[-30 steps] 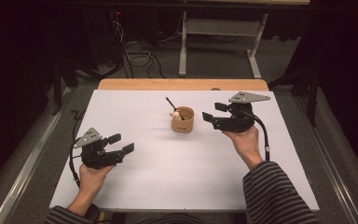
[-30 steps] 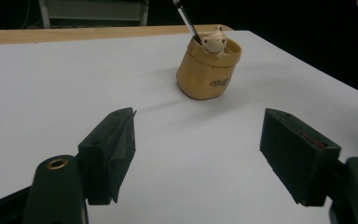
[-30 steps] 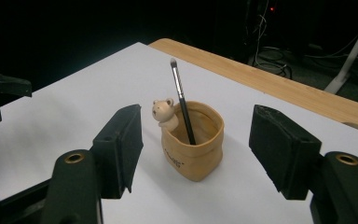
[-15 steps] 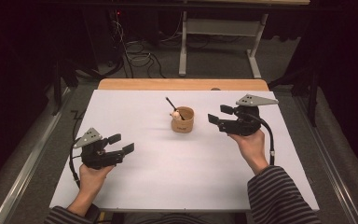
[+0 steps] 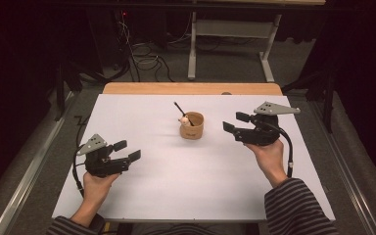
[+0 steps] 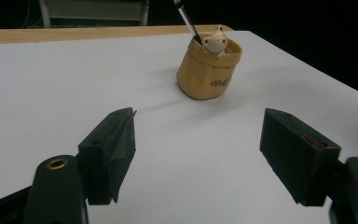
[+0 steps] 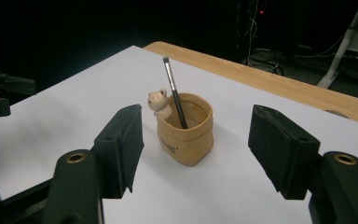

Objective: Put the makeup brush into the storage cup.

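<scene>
The pen's (image 7: 174,93) lower end is hidden inside the tan bear pen holder (image 5: 192,126) near the table's (image 5: 176,196) far edge; the right gripper (image 5: 236,123) stands wide, empty, just beside it; the left gripper (image 5: 127,151) likewise open, well apart.

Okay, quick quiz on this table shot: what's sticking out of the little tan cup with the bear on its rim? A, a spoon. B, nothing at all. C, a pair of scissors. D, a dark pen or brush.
D: a thin dark stick, a pen or brush, leans out of the tan cup beside the small bear on its rim.
</scene>
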{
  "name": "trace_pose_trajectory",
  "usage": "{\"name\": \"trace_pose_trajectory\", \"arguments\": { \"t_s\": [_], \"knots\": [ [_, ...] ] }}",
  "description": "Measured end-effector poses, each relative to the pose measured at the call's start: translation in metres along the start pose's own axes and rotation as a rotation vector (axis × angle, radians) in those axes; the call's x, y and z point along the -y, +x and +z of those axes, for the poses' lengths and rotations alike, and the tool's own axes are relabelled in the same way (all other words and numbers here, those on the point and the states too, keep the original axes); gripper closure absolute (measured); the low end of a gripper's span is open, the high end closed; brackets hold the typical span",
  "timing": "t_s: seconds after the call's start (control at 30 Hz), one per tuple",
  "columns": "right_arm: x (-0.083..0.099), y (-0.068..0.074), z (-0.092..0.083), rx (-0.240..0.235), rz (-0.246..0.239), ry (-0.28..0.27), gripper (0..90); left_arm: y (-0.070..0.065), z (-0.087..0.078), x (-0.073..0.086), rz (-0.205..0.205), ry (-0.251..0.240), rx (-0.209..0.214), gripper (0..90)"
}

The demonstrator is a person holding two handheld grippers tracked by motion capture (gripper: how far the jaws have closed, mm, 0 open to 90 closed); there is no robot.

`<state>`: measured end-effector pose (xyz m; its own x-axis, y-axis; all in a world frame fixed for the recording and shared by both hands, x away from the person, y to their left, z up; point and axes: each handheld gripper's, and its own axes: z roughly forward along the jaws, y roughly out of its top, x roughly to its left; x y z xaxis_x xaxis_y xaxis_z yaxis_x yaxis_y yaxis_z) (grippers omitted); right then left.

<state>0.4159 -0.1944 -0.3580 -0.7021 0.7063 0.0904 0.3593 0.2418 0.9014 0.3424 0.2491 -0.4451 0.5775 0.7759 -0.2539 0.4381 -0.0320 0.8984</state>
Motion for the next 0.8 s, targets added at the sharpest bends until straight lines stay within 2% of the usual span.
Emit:
{"name": "trace_pose_trajectory", "arguments": {
  "t_s": [0.8],
  "knots": [
    [0.014,-0.002,-0.02,0.007,0.02,-0.02,37.2,0.0,0.0,0.0,0.0,0.002,0.001,27.1]
  ]
}}
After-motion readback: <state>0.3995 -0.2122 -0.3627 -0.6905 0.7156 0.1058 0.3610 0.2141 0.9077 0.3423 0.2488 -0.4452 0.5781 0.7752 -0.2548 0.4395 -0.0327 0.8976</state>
